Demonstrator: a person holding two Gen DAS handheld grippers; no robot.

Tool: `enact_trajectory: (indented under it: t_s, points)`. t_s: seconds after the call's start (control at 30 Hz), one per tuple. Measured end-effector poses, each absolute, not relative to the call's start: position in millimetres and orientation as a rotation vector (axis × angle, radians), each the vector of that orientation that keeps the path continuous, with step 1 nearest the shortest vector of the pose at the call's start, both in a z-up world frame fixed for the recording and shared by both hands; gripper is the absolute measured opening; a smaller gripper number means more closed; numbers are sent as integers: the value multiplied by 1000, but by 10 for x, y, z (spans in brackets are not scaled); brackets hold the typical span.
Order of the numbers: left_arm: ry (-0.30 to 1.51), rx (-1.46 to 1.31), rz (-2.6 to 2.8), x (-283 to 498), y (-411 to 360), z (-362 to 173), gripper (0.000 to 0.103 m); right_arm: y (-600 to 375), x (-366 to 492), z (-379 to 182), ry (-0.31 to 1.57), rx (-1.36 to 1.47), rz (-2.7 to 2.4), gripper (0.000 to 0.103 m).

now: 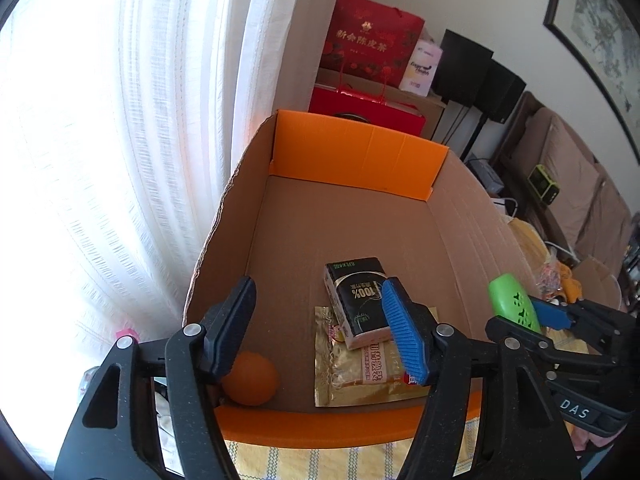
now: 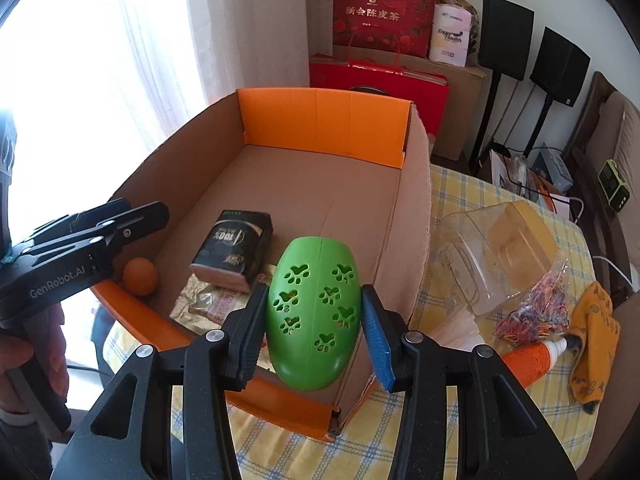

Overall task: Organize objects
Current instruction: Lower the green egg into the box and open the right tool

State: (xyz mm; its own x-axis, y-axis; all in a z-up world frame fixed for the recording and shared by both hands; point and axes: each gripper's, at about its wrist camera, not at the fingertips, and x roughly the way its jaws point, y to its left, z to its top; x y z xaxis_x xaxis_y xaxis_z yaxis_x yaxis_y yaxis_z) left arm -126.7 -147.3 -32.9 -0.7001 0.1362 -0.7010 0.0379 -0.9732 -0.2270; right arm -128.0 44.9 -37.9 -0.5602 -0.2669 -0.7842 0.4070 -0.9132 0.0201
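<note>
Right wrist view: a green paw-print case (image 2: 314,316) sits clamped in the right gripper (image 2: 314,334) above the near end of a cardboard box (image 2: 414,208). Inside lie a black tissue pack (image 2: 234,250), a gold pouch (image 2: 204,300), apparently snacks, and an orange ball (image 2: 139,276). Alongside, the left gripper (image 1: 320,332) hangs over them, jaws apart, empty.

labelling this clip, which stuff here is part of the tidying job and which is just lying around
Part of the job:
cardboard box
green paw-print case, held in the right claw
black tissue pack, orange ball, gold pouch in the box
left claw, open
hair bands, orange tube

Lying about:
red gift bag
speakers
</note>
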Motion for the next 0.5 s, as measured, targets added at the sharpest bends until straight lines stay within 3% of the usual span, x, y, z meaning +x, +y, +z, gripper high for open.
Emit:
enact_trajectory:
  t_s: [0.27,0.5]
  points:
    - [-372,-1168,2818,-1236,-1477,-261,63,484,-1225,-297,230,1186,-2487,48]
    - [-393,-1148,2800,-1202,-1442,-219,80,612,-1176,-153,181,1156,-2509,51]
